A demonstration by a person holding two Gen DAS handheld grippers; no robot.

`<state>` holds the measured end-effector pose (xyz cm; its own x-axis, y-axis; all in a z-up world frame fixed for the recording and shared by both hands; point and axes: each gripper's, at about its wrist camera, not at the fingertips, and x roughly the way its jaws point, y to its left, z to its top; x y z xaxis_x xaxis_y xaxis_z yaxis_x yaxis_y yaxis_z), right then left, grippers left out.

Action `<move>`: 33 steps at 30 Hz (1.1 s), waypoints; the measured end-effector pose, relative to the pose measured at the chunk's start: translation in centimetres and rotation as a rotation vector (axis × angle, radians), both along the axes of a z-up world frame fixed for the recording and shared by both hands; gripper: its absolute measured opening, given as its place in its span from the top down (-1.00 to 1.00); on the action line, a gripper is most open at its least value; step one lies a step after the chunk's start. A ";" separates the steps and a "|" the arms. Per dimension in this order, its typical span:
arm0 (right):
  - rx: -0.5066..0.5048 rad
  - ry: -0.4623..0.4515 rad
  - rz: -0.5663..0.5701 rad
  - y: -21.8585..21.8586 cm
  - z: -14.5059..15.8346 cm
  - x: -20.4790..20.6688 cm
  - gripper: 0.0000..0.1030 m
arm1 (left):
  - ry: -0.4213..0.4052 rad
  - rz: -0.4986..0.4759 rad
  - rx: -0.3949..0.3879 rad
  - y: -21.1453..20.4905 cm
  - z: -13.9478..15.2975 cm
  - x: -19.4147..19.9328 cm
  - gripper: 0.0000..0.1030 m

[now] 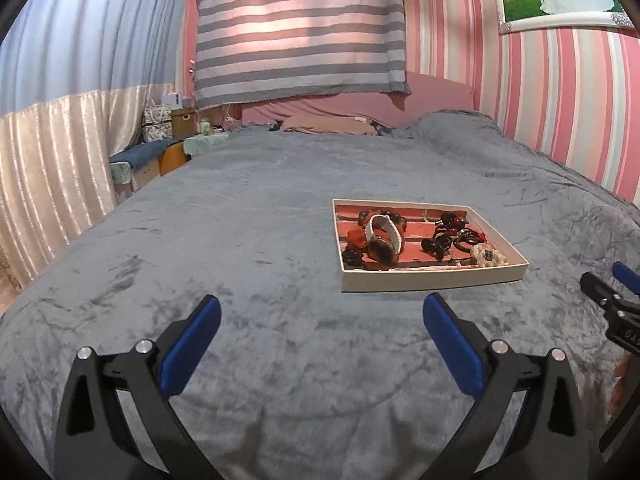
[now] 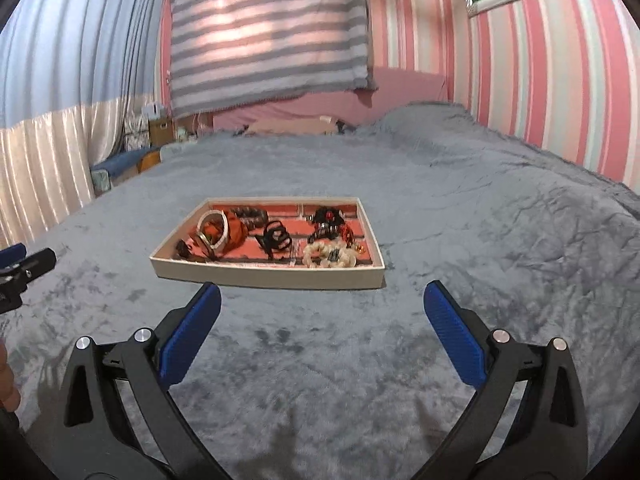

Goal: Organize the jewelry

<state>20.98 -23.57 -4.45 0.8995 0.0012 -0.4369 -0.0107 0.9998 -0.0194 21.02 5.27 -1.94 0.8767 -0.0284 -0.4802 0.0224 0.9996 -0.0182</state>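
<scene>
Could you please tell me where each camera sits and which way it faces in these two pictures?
Left wrist: rides the left hand-held gripper, low over the grey bedspread, facing the headboard; the tray lies ahead to its right; its own open blue fingers show, plus the other gripper at the right edge.
Right wrist: rides the right hand-held gripper, facing the same way; the tray lies ahead, slightly left; its open fingers show.
Shared: tray of jewelry, bedspread, striped wall.

Plush matt grey bedspread point(image 1: 240, 240); matt cardboard tray point(image 1: 432, 276); ribbed blue fingers point(image 2: 192, 332).
</scene>
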 end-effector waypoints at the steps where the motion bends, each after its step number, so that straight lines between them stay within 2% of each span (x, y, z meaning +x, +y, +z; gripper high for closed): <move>1: -0.003 -0.013 -0.006 0.1 0.2 -0.6 -0.92 | -0.010 0.008 0.003 0.0 0.1 -0.6 -0.92; 5: 0.007 -0.031 -0.005 0.2 0.5 -3.1 -0.92 | -0.048 0.030 0.018 -0.2 0.6 -2.5 -0.92; 15: -0.007 -0.040 -0.023 0.4 0.1 -7.0 -0.92 | -0.101 -0.007 0.045 -1.6 1.4 -6.0 -0.92; 33: -0.040 -0.091 -0.045 0.5 1.2 -8.2 -0.92 | -0.117 0.014 0.018 -0.9 1.6 -7.3 -0.92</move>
<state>12.79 -23.06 -3.28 0.9341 -0.0556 -0.3527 0.0376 0.9976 -0.0578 13.76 4.41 -0.37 0.9270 -0.0080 -0.3749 0.0093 1.0000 0.0017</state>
